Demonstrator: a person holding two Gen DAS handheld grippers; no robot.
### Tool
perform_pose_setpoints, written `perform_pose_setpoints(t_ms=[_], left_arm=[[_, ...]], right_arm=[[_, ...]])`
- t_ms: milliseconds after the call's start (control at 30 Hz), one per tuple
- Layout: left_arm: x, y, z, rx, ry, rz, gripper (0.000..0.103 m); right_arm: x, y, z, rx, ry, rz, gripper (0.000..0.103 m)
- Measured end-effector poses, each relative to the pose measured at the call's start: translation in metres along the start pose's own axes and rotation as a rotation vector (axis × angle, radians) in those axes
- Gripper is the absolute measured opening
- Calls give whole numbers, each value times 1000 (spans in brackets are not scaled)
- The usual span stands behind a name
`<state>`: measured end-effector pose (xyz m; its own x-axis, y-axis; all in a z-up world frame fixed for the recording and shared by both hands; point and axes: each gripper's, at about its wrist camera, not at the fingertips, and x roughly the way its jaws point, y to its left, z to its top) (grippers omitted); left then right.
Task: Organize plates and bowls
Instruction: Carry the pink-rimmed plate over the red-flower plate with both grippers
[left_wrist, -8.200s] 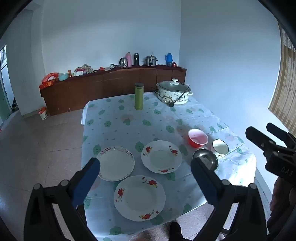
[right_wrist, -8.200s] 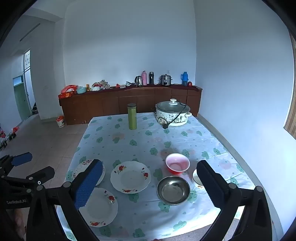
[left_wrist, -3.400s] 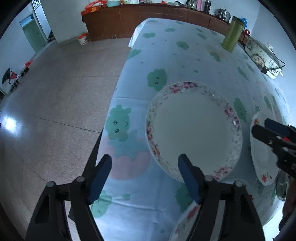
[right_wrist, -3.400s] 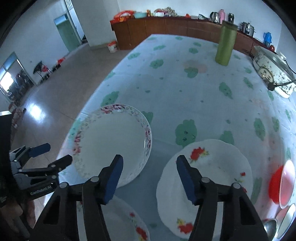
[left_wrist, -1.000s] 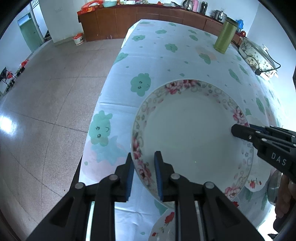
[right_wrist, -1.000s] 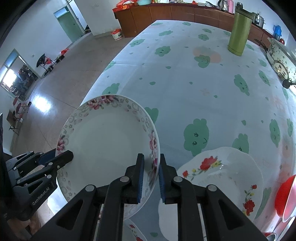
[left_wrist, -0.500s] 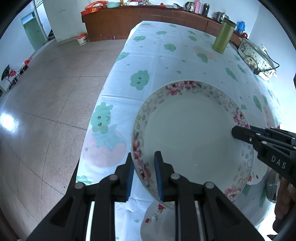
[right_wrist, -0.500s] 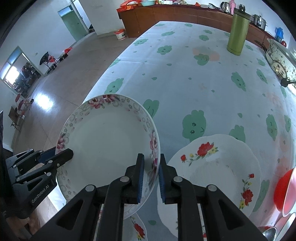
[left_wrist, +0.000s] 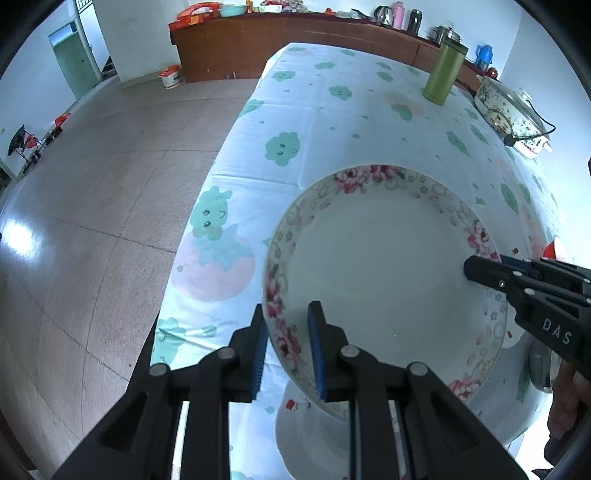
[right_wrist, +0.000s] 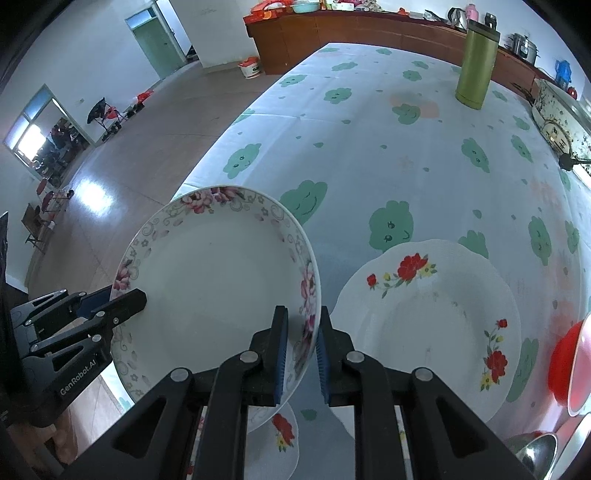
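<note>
Plate with the pink-flower rim (left_wrist: 384, 273) is up off the tablecloth (left_wrist: 332, 110) now, where a few seconds back it lay flat; the left gripper (left_wrist: 286, 347) is pinched on its near-left edge and the right gripper (right_wrist: 300, 350) on the opposite edge, each nearly closed with only the rim between the pads. Over the last second the pair has carried it sideways, so it hangs partly above the red-flowered plate nearest the table edge (right_wrist: 284, 439), which looks like the start of a stack. A second red-flowered plate (right_wrist: 436, 325) sits just beside, then a red bowl (right_wrist: 565, 365) and a steel bowl (right_wrist: 532, 450). Green flask (right_wrist: 476, 66) and cooker (left_wrist: 513, 110) stand well apart; nothing blocks the way down.
</note>
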<state>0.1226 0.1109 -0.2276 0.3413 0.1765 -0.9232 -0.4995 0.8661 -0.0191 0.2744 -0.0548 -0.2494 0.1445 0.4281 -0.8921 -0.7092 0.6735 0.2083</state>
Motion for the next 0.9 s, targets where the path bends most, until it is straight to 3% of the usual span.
perform_pose_setpoints(t_ms=[900], left_arm=[[-13, -1, -46, -8, 16, 16, 19]], right_arm=[[-13, 14, -47, -44, 27, 20, 16]])
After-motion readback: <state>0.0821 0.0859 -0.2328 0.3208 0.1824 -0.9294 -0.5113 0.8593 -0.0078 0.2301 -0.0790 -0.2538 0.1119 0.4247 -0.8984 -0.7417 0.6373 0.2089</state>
